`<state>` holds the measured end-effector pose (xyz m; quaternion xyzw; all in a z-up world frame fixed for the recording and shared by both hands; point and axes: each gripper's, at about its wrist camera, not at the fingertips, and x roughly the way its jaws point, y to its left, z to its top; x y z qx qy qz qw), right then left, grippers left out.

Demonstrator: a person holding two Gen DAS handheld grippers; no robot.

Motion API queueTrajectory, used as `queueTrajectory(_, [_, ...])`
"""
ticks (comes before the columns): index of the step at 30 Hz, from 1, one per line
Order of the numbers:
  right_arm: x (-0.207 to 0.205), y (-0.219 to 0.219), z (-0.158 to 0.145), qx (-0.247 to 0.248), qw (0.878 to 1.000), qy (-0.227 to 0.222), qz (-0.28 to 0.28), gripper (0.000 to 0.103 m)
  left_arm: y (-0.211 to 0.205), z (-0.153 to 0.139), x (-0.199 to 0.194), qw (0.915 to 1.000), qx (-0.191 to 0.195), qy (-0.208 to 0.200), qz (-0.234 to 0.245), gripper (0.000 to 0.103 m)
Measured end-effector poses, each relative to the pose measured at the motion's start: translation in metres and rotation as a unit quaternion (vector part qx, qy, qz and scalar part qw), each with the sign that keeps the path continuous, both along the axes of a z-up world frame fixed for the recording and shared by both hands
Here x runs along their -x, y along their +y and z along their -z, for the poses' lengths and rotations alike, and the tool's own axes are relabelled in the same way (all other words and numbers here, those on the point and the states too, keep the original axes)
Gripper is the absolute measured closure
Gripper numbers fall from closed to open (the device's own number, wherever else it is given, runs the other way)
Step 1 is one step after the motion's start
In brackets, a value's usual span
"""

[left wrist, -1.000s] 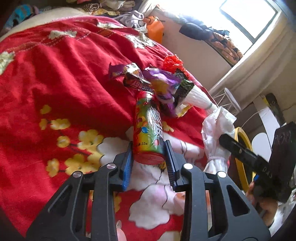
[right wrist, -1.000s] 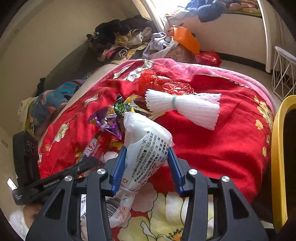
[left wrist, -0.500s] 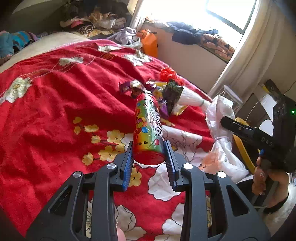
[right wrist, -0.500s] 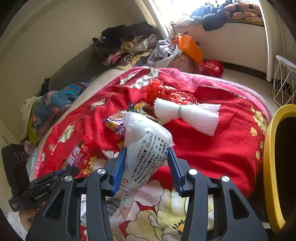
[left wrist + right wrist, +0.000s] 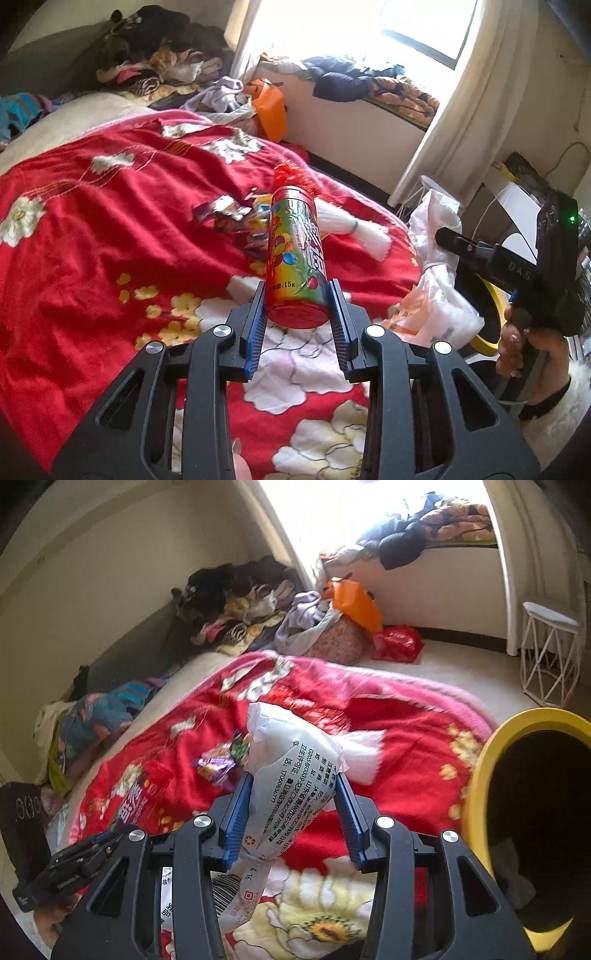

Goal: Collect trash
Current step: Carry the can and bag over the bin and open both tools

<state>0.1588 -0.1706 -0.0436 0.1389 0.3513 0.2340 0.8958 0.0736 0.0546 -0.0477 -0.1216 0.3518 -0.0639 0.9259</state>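
above the blanket (image 5: 92, 240) now, candy tube (image 5: 295, 258) higher

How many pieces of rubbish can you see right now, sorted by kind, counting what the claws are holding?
Candy tube, gripped in the left claw: 1
White printed plastic bag, gripped in the right claw: 1
White foam net sleeve on the blanket: 1
Red crinkly wrapper: 1
Purple snack wrapper: 1
Total: 5, though the small wrappers are piled together, so more may be hidden.

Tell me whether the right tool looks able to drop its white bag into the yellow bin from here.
Probably yes. The right tool grips the white bag, and the yellow bin stands open close beside it, nothing between them.
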Motion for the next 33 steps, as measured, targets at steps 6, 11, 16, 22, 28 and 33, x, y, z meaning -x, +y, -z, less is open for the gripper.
queueTrajectory(6, [-0.002,-0.044,-0.014,-0.016,0.998,-0.015,0.051,0.06,-0.024,-0.015,-0.006,0.9996,-0.007,-0.017,0.022,0.077])
queueTrajectory(11, [0.0,-0.081,-0.021,-0.004,0.994,-0.031,0.102,0.06,-0.049,-0.021,-0.014,0.9983,-0.008,-0.026,0.051,0.077])
queueTrajectory(16, [0.002,-0.117,-0.021,0.011,0.988,-0.035,0.153,0.06,-0.08,-0.02,-0.02,0.9961,-0.007,-0.029,0.083,0.077])
queueTrajectory(22, [0.008,-0.155,-0.017,0.03,0.977,-0.041,0.207,0.06,-0.11,-0.019,-0.027,0.9928,-0.006,-0.031,0.116,0.077])
queueTrajectory(28, [0.009,-0.185,-0.012,0.042,0.966,-0.041,0.251,0.06,-0.138,-0.016,-0.035,0.9898,-0.006,-0.028,0.14,0.077])
queueTrajectory(33, [0.011,-0.206,-0.006,0.057,0.957,-0.039,0.282,0.06,-0.159,-0.015,-0.038,0.9862,-0.01,-0.027,0.163,0.077])
